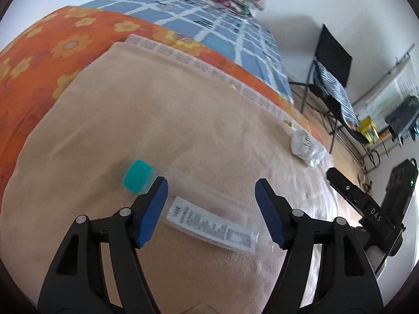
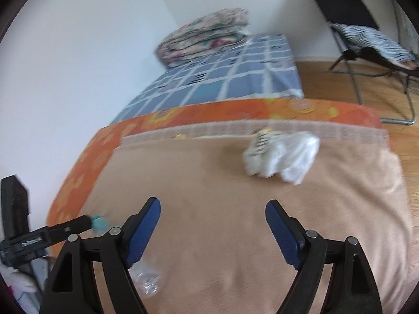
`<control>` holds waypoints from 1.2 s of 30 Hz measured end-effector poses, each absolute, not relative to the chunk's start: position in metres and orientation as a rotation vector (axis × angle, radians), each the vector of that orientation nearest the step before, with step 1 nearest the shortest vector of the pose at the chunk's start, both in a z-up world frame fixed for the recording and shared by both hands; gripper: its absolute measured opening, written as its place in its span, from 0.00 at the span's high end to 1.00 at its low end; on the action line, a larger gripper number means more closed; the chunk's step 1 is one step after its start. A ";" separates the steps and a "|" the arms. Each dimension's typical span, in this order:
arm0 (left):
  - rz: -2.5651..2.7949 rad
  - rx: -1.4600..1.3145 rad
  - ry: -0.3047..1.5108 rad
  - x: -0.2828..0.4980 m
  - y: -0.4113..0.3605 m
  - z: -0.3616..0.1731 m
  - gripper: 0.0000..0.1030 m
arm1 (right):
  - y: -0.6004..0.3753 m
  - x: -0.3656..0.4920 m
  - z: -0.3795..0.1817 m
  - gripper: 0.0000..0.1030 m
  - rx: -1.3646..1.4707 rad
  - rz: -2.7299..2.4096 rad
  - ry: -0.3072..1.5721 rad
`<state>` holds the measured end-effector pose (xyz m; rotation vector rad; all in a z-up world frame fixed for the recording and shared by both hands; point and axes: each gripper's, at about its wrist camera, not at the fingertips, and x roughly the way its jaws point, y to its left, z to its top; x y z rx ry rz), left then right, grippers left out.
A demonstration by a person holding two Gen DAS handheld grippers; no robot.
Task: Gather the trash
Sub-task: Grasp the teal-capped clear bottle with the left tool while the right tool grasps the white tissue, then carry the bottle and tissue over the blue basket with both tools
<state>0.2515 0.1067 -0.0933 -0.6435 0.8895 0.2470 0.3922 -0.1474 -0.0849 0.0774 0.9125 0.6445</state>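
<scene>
A clear plastic bottle (image 1: 209,225) with a teal cap (image 1: 138,175) and a white label lies flat on the tan blanket (image 1: 157,120). My left gripper (image 1: 210,193) hangs just over it, open, one finger near the neck and the other off to the right of the body. Far right on the blanket sits a crumpled white wrapper (image 1: 305,145). In the right wrist view the same crumpled white plastic (image 2: 282,154) lies ahead of my open right gripper (image 2: 212,209), which holds nothing. Crinkled clear plastic (image 2: 145,280) shows beside its left finger. The teal cap (image 2: 99,222) appears at the left.
The blanket covers a bed with an orange flowered sheet (image 2: 209,112) and a blue checked cover (image 2: 235,76). A folded quilt (image 2: 204,36) lies at the far end by the wall. A black folding chair (image 2: 366,34) stands on the wooden floor (image 2: 340,83) to the right.
</scene>
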 end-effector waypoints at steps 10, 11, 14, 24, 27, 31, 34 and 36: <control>0.334 -0.787 0.947 0.243 0.124 -0.119 0.31 | -0.170 0.431 -0.098 0.15 0.144 0.458 0.901; 0.323 -0.794 0.951 0.248 0.122 -0.121 0.31 | -0.170 0.435 -0.101 0.15 0.146 0.450 0.903; 0.324 -0.786 0.957 0.262 0.115 -0.127 0.31 | -0.166 0.446 -0.107 0.15 0.150 0.428 0.902; 0.289 -0.606 0.986 0.305 0.072 -0.140 0.31 | -0.158 0.483 -0.126 0.14 0.204 0.322 0.919; 0.258 -0.541 0.987 0.309 0.059 -0.139 0.31 | -0.154 0.493 -0.135 0.14 0.200 0.298 0.947; 0.244 -0.532 0.974 0.310 0.055 -0.140 0.31 | -0.146 0.496 -0.140 0.24 0.191 0.329 0.944; 0.219 -0.522 0.963 0.308 0.055 -0.140 0.31 | -0.139 0.492 -0.139 0.43 0.175 0.373 0.939; 0.201 -0.508 0.960 0.306 0.054 -0.139 0.31 | -0.135 0.489 -0.136 0.51 0.171 0.408 0.942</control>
